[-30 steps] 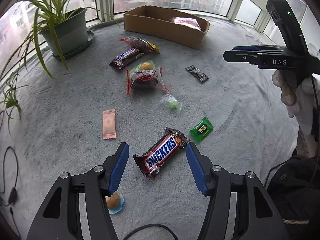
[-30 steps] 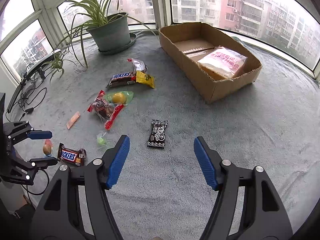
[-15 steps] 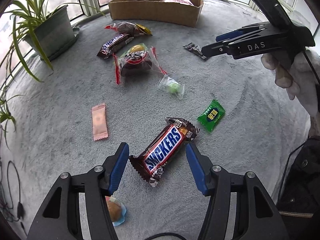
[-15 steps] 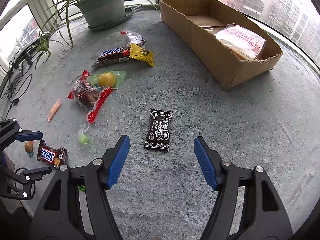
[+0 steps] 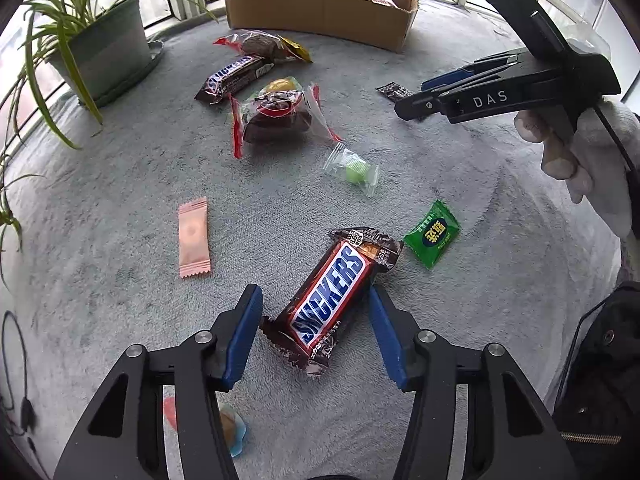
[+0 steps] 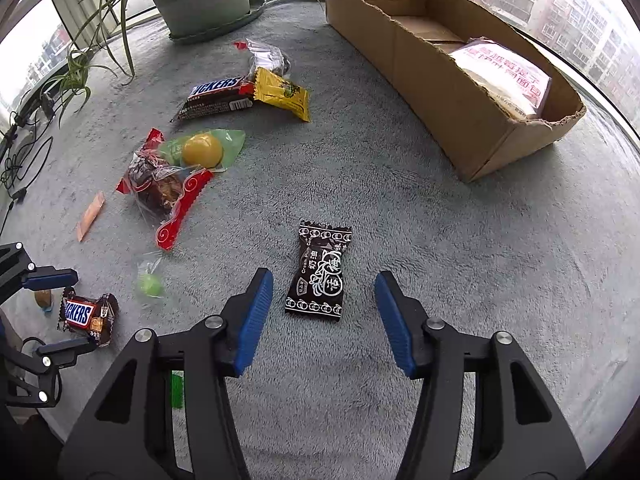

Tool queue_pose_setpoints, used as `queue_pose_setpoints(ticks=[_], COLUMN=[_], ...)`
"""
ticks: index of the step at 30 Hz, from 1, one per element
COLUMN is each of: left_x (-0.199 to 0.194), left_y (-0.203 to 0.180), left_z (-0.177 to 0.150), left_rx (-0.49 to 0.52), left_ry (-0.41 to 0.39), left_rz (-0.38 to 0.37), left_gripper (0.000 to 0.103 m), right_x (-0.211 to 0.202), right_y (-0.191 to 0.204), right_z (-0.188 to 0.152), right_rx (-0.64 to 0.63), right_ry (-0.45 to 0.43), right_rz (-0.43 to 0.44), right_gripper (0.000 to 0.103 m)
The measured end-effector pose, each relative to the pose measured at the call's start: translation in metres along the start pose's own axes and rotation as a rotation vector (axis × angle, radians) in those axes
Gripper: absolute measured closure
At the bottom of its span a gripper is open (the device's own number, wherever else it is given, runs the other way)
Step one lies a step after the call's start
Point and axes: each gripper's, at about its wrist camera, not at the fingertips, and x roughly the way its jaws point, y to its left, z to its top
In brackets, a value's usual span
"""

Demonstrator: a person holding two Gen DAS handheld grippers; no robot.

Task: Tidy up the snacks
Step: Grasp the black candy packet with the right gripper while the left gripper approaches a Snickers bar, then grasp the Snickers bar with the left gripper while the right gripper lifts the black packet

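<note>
My left gripper (image 5: 316, 308) is open, its blue fingers on either side of a small Snickers bar (image 5: 334, 296) lying on the grey carpet; the right finger is close to the wrapper. My right gripper (image 6: 324, 292) is open and straddles a black plum candy (image 6: 322, 272), not touching it. The cardboard box (image 6: 440, 88) at the far right holds a pink bread pack (image 6: 508, 76). The left gripper and its Snickers bar (image 6: 86, 314) also show at the left edge of the right wrist view.
On the carpet lie a second Snickers (image 5: 234, 78), a red-wrapped cake (image 5: 276, 118), a green jelly candy (image 5: 354, 168), a green sachet (image 5: 432, 234), a pink sachet (image 5: 194, 238) and a yellow pack (image 6: 282, 92). A potted plant (image 5: 100, 48) stands at the far left. Cables (image 6: 16, 168) lie at the left.
Both grippers have moved down and forward. The Snickers bar now lies between the left fingers and the black candy between the right fingers. Both stayed open.
</note>
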Motion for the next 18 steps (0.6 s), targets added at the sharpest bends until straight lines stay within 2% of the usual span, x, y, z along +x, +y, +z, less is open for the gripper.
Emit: queue_pose_setpoints(ticks=[6, 16, 18], left_x=[0.0, 0.0, 0.002], left_y=[-0.004, -0.006, -0.007], left_z=[0.003, 0.012, 0.013], left_rx=[0.021, 0.055, 0.066], left_ry=[-0.001, -0.007, -0.002], left_rz=[-0.009, -0.015, -0.019], left_gripper=[0.05, 0.05, 0.05], right_x=[0.001, 0.001, 0.001], right_y=[0.001, 0.001, 0.002], right_z=[0.001, 0.002, 0.002], right_rx=[-0.021, -0.038, -0.041], right_ry=[-0.001, 0.002, 0.002], right_rz=[-0.02, -0.026, -0.028], right_gripper=[0.064, 0.069, 0.073])
